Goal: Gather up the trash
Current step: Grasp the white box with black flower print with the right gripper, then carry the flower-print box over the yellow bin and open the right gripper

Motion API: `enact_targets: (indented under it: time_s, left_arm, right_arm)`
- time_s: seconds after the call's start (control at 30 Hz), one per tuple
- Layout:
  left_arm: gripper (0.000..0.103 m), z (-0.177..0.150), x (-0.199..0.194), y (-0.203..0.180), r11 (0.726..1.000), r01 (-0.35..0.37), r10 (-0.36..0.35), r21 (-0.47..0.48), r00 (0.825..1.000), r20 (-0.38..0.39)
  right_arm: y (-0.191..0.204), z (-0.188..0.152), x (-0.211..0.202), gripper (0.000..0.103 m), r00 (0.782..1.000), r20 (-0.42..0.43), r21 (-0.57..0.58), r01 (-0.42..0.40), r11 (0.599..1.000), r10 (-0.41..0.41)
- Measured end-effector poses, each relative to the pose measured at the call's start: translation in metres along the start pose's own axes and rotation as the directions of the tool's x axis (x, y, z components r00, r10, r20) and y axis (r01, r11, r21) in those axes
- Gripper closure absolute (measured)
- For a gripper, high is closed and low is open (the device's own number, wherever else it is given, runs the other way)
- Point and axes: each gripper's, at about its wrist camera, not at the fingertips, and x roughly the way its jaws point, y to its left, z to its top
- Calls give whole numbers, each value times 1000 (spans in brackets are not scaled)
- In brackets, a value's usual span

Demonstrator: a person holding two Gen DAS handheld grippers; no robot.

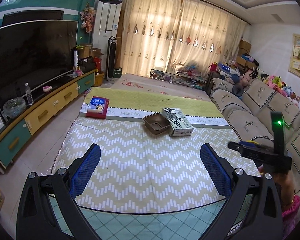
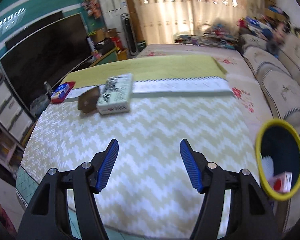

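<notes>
Right wrist view blurs the bin (image 2: 280,160); its contents (image 2: 281,182) unclear

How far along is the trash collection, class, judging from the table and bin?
Done: a red-and-white carton lies in the yellow-rimmed bin. In hand: nothing; both tongs, left and right, are open. Left: brown tray, patterned box, red box.

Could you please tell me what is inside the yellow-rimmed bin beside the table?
In the yellow-rimmed bin, the right wrist view shows a red-and-white carton and something white, blurred. The dark depth below them cannot be seen.
</notes>
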Motion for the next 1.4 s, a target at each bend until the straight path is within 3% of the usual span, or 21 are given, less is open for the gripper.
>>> enact_targets:
  time_s: [0.23,0.33,0.57,0.8,0.87,0.9,1.17,1.4]
  left_arm:
    - [5,1,26,12,999,12,-14,-45,999,-34]
    - [5,1,42,20,998,8,-12,-61,999,-52]
    - [5,-6,74,36,995,14,-23,-95,995,-97]
    - [5,-14,94,50,990,19,-37,-139,991,-125]
    - [5,-15,98,51,989,18,-37,-144,991,-131]
    - [5,-15,99,51,989,19,-39,-145,991,-132]
    - [5,-9,96,39,993,22,-36,-118,993,-116]
    - [5,-7,78,25,996,36,-44,-85,995,-87]
  right_arm:
    - [52,34,60,22,999,-22,-115,-32,993,29]
    - [71,45,91,17,999,-34,-160,-11,987,6]
    - [82,55,144,15,992,-84,-150,76,986,-89]
    - [75,55,168,15,988,-109,-120,93,988,-106]
    - [77,57,168,23,990,-101,-126,89,988,-103]
    - [78,57,169,34,990,-96,-125,95,988,-108]
    - [73,51,155,35,987,-117,-130,91,987,-107]
    - [48,34,101,35,995,-101,-44,17,999,-21]
